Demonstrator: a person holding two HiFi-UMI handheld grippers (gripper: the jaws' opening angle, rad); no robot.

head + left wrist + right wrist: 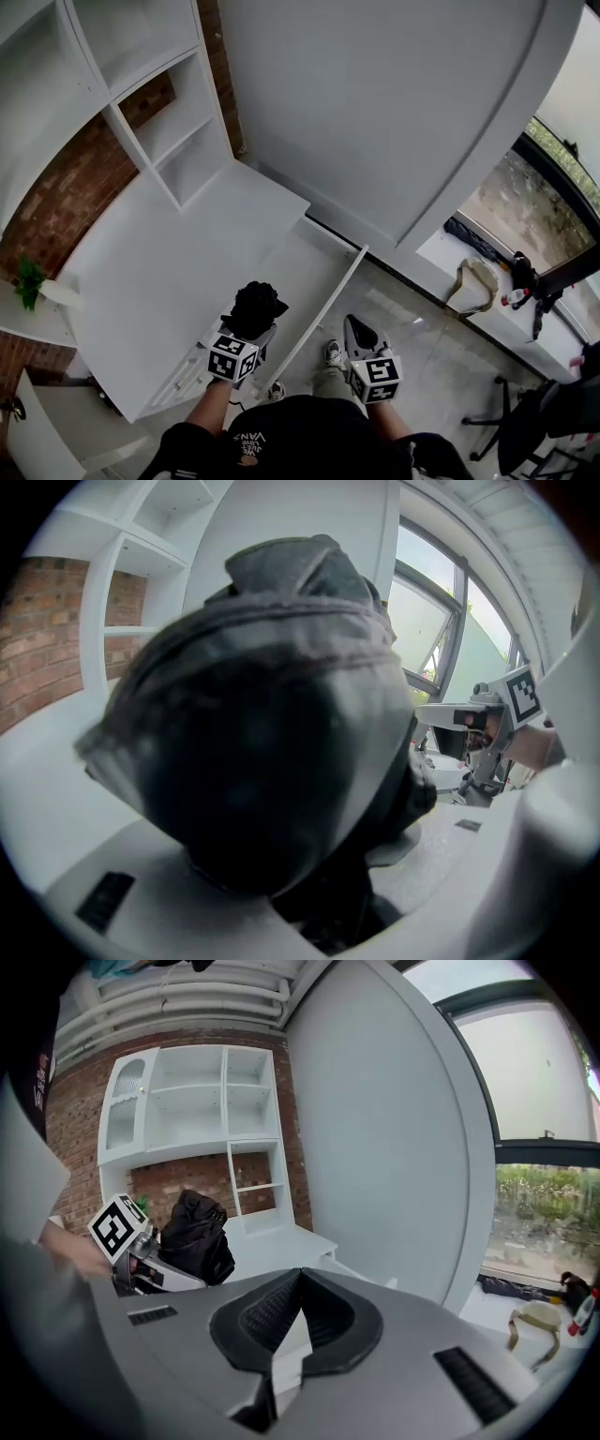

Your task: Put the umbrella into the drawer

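From where I stand, the compact black fabric umbrella [255, 306], folded into a crumpled bundle, is up in the air in the left gripper [251, 330]. It hangs at the near end of the open white drawer [314, 267], not yet inside it. Whether it is over the opening or just beside it, I cannot tell. In the left gripper view the cloth fills the space, with the grey jaws spread wide and clamped round the umbrella's lower part.

It looks light and soft outside with a stiff core. The loose nylon folds could slip or snag on the drawer's edge, so I think the firm middle is the place to grip.

The right gripper [357, 328] hangs beyond the drawer's front panel. Its ribbed black pads [323, 1312] are pressed together with nothing between them.

The drawer and the smooth matt white desk top [159, 272] behind it are flat and hard-edged.
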